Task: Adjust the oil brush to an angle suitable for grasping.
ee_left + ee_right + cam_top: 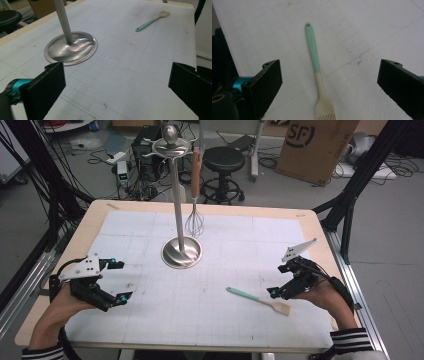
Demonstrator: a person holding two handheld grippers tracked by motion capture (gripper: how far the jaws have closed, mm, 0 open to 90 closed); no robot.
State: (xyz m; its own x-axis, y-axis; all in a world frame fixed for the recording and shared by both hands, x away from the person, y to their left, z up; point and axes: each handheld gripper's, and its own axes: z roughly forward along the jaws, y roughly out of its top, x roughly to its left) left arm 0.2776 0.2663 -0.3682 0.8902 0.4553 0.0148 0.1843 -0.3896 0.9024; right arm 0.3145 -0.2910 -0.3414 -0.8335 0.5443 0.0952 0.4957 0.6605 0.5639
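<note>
A brush (257, 300) with a mint-green handle and a cream head lies flat on the white grid mat (215, 320), right of centre. My right gripper (278, 280) is open just right of the brush head. In the right gripper view the brush (318, 75) lies lengthwise between the wide-apart jaws of this gripper (329, 75), untouched, head nearest the camera. My left gripper (120, 280) stands open and empty at the mat's left side. The left gripper view has its jaws (116, 85) apart, with the brush (152, 21) far off.
A steel utensil stand (181, 252) with a round base (71, 48) rises mid-table. A whisk (194, 222) with a wooden handle hangs from one of its hooks. Beyond the table are a black stool (222, 162), a cardboard box (315, 145) and floor cables.
</note>
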